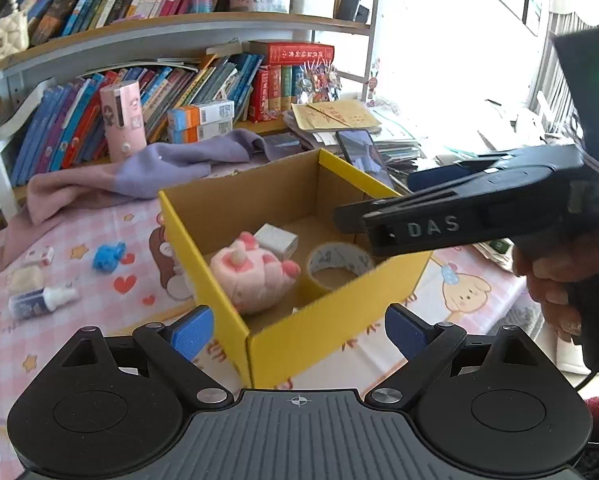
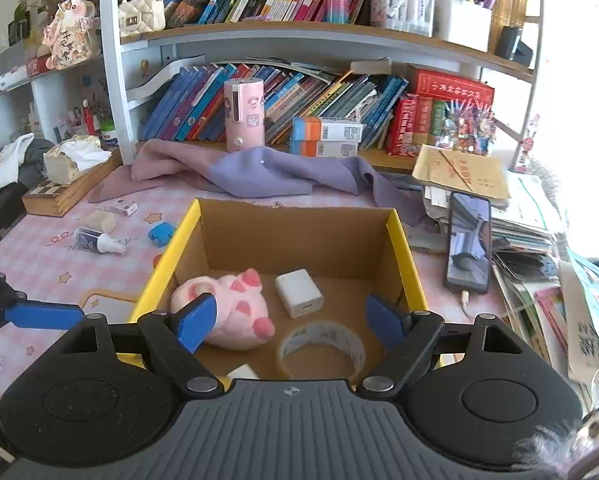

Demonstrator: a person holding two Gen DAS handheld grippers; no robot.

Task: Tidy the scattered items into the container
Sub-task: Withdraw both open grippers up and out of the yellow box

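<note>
The yellow cardboard box [image 2: 299, 240] sits in the middle of the pink checked table cover [image 2: 39, 264], and it already holds a pink plush pig [image 2: 231, 308], a white charger block [image 2: 299, 294] and a roll of clear tape [image 2: 321, 346]. The right gripper [image 2: 291, 318] hangs over the box with its blue pads wide apart and nothing between them. The left gripper [image 1: 297, 332] is by the near corner of the box, also wide and empty. It looks like things were just dropped in, so the step now is going for more. Out at ten o'clock from the box lie a blue toy [image 2: 161, 234], a small spray bottle [image 2: 97, 241], a beige lump [image 2: 101, 220] and a little white carton [image 2: 124, 207]. The next move needs a reach across to those and a careful pinch on one. Only the right view shows the whole box floor. Only the left view shows a hand [image 1: 547, 280] holding the right gripper.
</note>
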